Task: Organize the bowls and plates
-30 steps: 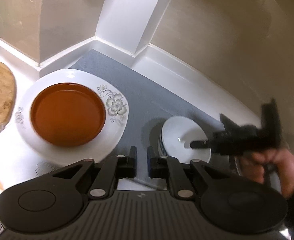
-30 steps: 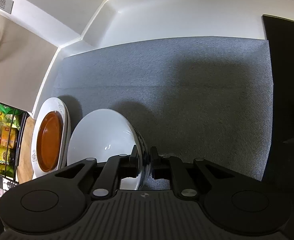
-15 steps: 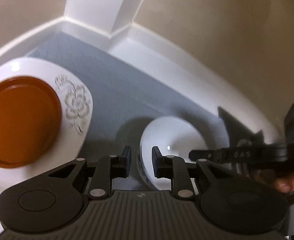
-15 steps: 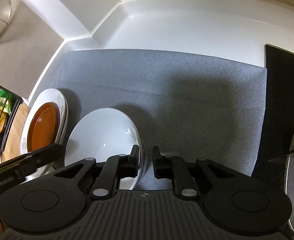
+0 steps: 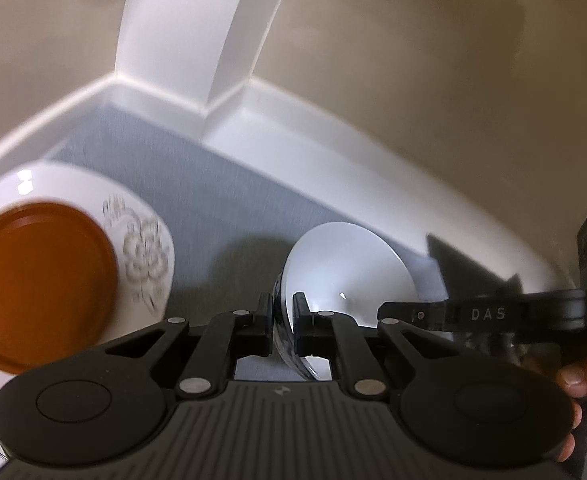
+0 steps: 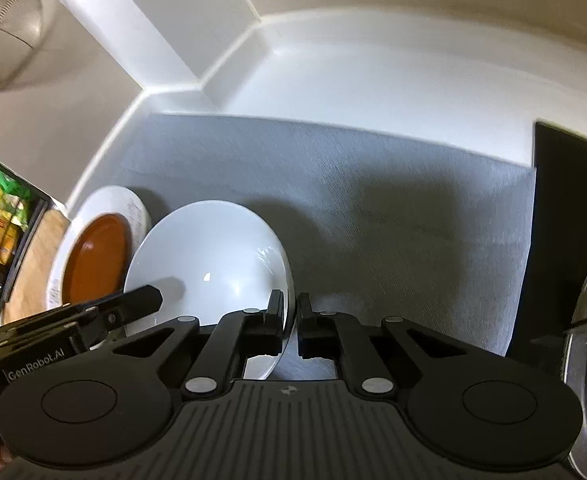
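**Both grippers clamped on one white bowl**

While your two hands work over the grey mat (image 6: pixel 393 208), both tools grip the same white bowl (image 6: pixel 209 264). Your left gripper (image 5: pixel 282 322) has just been closing, and its jaws now pinch the bowl's near rim, one finger inside and one outside. Your right gripper (image 6: pixel 291 322) has likewise just been closing and is clamped on the opposite rim, again with the wall of the bowl between its fingers. In the left wrist view the right tool reaches in from the right edge, with your right hand (image 5: pixel 581 376) partly visible behind it. The bowl sits tilted, its blue-patterned outside showing near the left jaws; whether its base touches the mat cannot be told.

Beside the bowl, on the mat's left end, a brown dish (image 5: pixel 41 288) rests inside a white floral plate (image 5: pixel 145 256). Mat and plate lie on the white tabletop (image 6: pixel 373 80), close to the wall corner.
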